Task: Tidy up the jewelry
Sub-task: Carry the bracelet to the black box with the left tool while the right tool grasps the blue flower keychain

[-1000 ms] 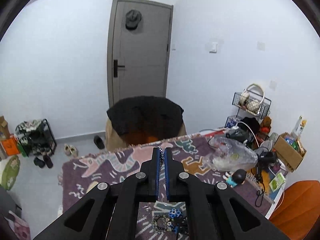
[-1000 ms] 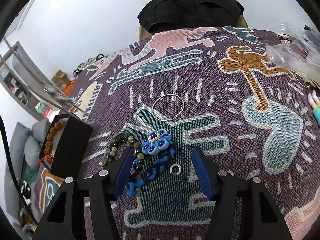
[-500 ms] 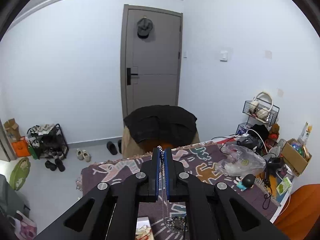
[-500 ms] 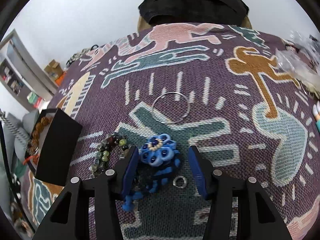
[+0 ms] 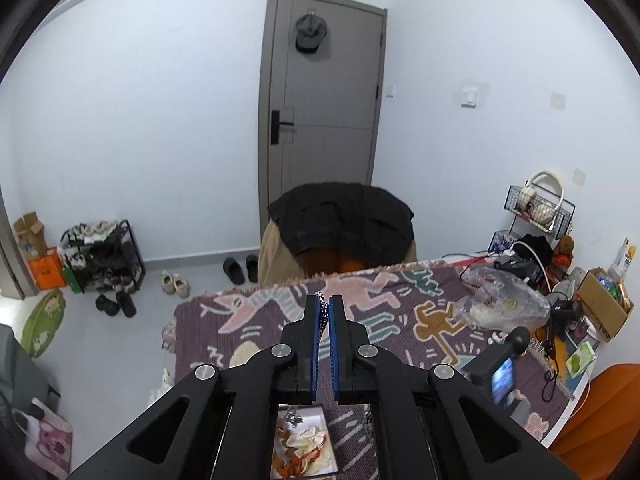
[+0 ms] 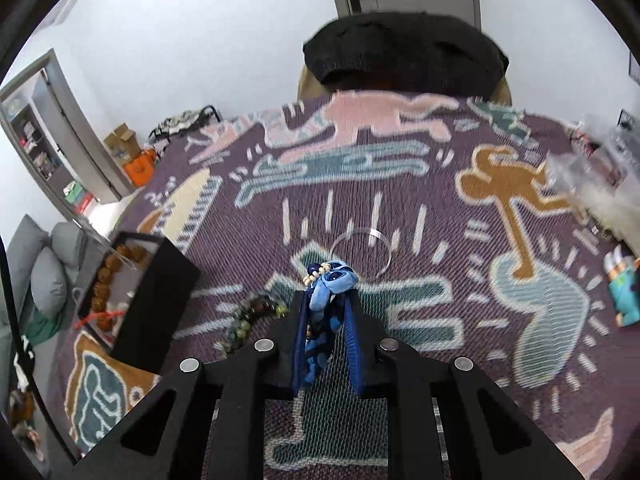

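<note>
My left gripper [image 5: 324, 304] is shut on a thin beaded chain [image 5: 320, 298] and holds it high above the open jewelry box [image 5: 304, 444]. My right gripper [image 6: 328, 304] is shut on a blue flower bracelet [image 6: 332, 280] just above the patterned cloth [image 6: 440, 220]. A bead bracelet [image 6: 252, 316] lies left of the right gripper. A thin silver bangle [image 6: 360, 252] lies just beyond it. The black jewelry box [image 6: 136, 292] stands at the left with brown beads inside.
A clear plastic bag [image 6: 600, 184] and a small toy figure [image 6: 624, 280] lie at the cloth's right edge. A chair with a black garment [image 6: 400, 52] stands behind the table. A phone on a stand [image 5: 504, 364] stands at the right in the left wrist view.
My left gripper rose and carried the chain over the jewelry box. My right gripper closed on the blue flower bracelet, which now stands up between the fingers.
</note>
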Demonstrator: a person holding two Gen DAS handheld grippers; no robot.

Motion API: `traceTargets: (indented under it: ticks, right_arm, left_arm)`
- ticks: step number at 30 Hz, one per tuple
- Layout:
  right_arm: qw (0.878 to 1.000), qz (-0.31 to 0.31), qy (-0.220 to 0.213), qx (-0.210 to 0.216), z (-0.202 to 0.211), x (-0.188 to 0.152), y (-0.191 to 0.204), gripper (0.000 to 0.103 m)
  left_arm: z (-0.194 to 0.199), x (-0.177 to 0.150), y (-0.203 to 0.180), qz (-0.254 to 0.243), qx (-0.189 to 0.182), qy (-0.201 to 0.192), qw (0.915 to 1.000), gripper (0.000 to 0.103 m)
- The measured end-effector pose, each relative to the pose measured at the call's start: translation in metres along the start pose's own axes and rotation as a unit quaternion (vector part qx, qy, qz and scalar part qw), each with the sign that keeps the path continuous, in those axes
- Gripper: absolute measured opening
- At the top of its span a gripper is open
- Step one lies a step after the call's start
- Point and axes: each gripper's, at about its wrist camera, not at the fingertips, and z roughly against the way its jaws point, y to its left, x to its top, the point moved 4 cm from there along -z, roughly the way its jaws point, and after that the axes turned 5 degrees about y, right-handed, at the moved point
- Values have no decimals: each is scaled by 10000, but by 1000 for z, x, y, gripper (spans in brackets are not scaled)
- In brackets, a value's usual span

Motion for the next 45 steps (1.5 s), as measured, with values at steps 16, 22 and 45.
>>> traceTargets:
  ticks: [16,22,45]
  right_arm:
    - [9957,353,-795,308,77,28,45,19]
    - [9932,566,-849,568,85,33,76,19]
    - [9880,916,-575,1101,38,41,160,20]
  left_arm:
    - [-56,-72,31,529,-354,705,9955,4]
    - [-87,-103,41,814,-563,1232,9874,12]
    - [-56,-154,109,1342,-46,616,9890,78]
